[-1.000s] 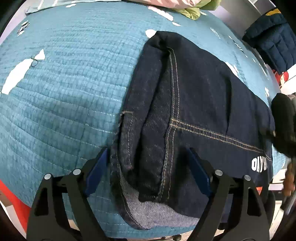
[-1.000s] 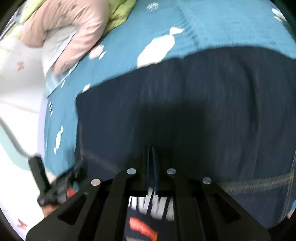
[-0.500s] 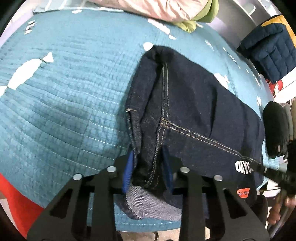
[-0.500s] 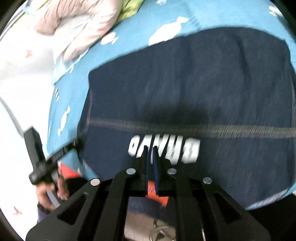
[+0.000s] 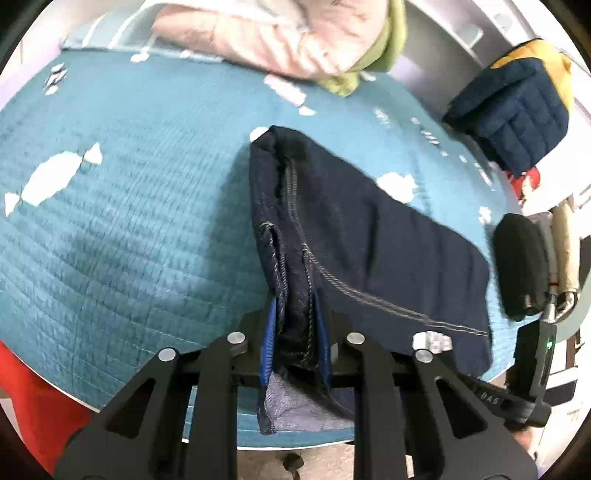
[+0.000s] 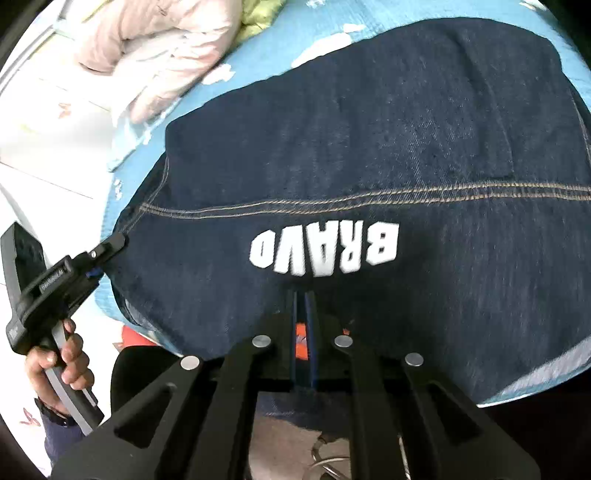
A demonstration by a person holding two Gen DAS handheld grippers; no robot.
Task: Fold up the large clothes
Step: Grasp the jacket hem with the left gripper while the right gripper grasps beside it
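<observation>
A dark blue denim garment (image 5: 369,236) with tan stitching and a white "BRAVO" print (image 6: 325,247) lies folded on the teal quilted bed (image 5: 129,221). My left gripper (image 5: 293,314) is shut on a bunched edge of the denim at the bed's near edge. In the right wrist view the left gripper (image 6: 107,254) shows pinching the garment's left corner. My right gripper (image 6: 302,302) is shut on the near hem of the denim garment (image 6: 369,147), just below the print, with an orange tag between its fingers.
A pink and green duvet (image 5: 280,33) is heaped at the head of the bed. A navy and yellow quilted jacket (image 5: 517,107) hangs at the right. Dark and pale clothes (image 5: 521,266) hang beside the bed. The floor shows below the bed edge.
My left gripper went from open around the denim edge to shut on it, and has lifted it a little. My right gripper drew back toward the hem, so the BRAVO print came into view.
</observation>
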